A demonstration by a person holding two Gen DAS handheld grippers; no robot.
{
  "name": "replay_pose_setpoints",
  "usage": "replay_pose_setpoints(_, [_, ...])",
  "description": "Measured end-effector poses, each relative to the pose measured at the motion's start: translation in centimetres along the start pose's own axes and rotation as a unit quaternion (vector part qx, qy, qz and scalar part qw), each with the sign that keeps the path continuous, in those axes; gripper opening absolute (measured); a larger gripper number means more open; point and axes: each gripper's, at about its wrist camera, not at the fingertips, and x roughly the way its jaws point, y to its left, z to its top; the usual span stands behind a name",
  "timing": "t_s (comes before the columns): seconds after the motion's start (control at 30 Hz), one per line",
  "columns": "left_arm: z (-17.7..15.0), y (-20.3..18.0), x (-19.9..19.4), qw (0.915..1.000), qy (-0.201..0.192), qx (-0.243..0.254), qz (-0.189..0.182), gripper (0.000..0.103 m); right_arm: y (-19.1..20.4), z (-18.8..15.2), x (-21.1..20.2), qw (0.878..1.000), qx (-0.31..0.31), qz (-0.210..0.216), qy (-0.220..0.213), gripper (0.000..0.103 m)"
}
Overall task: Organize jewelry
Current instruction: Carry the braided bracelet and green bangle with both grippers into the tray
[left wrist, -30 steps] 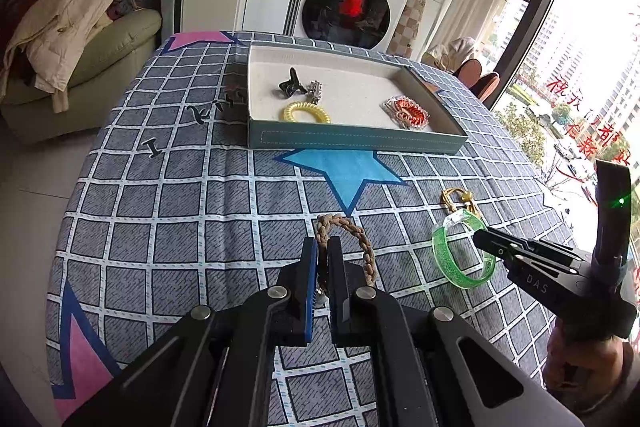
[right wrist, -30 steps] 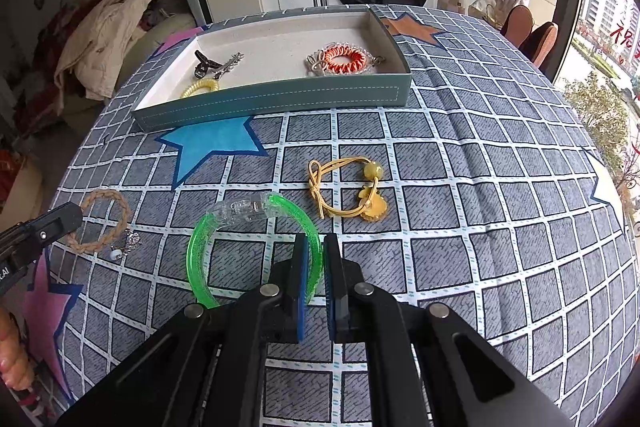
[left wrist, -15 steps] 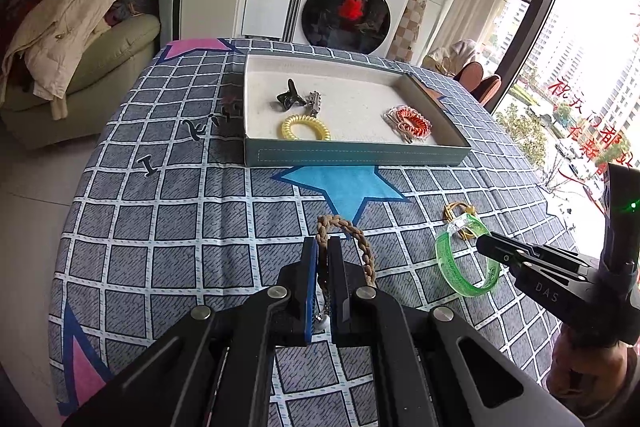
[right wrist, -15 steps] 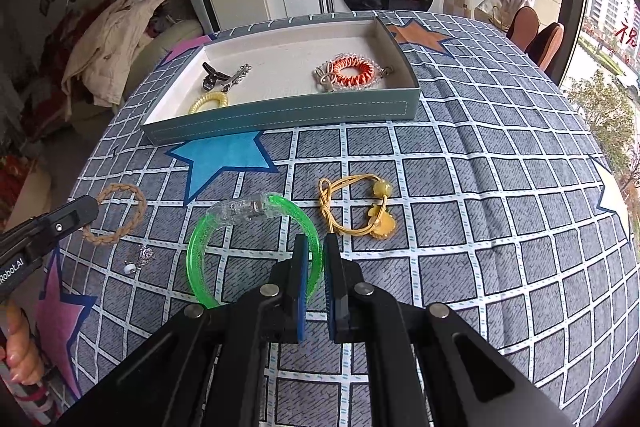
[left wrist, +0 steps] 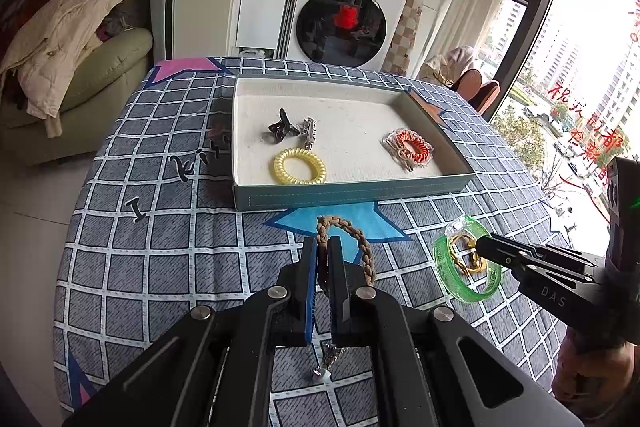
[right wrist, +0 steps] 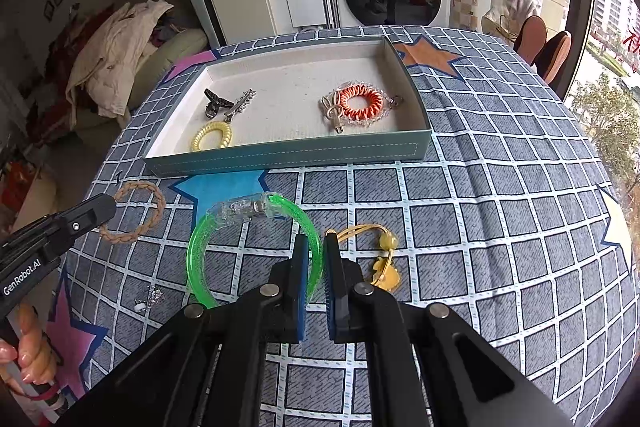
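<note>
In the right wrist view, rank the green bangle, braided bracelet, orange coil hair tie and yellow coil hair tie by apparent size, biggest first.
1. Green bangle, though it is held nearest the camera, which inflates it.
2. Braided bracelet.
3. Orange coil hair tie and yellow coil hair tie, lying in the tray, look alike; no ranking.

Between the near wall of the tray (right wrist: 288, 157) and both grippers, a strip of bare checked cloth (right wrist: 460, 203) was left open, wide on the right side. The tray's low walls were stood across the way forward. Inside, the left part was taken up by a yellow coil tie (left wrist: 299, 166), a dark claw clip (left wrist: 282, 128) and a silver clip (left wrist: 309, 131); the right part by an orange coil bracelet (left wrist: 411, 147). The pale floor between those groups lay bare. On the cloth, a yellow cord charm (right wrist: 382, 255) and a small silver trinket (right wrist: 150, 298) were lying near the grippers.
</note>
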Motion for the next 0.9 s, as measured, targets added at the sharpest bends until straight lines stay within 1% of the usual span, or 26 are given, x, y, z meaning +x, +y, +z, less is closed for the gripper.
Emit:
replay_pose_setpoints(0.33, [2.7,0.3,1.8,0.9999,-0.010,0.001,0.003,0.025,-0.2,2.4,1.2,1.000,-0.002,0.003,-0.001,0.008])
replay_pose_setpoints(0.57, [5.8,0.3,4.2,0.9996,-0.020,0.012,0.013,0.025,0.0,5.8,2.7,1.000,-0.010,-0.006,-0.011,0.008])
replay_pose_setpoints(0.77, [7.6,0.7,7.1,0.9996,-0.006,0.011,0.024,0.025,0.1,8.8,4.9,1.000,-0.011,-0.020,-0.015,0.008])
replay_pose_setpoints(0.9, [8.2,0.6,9.1,0.9992,0.007,0.021,0.035,0.025,0.0,10.2,7.0,1.000,-0.008,-0.028,-0.007,0.008])
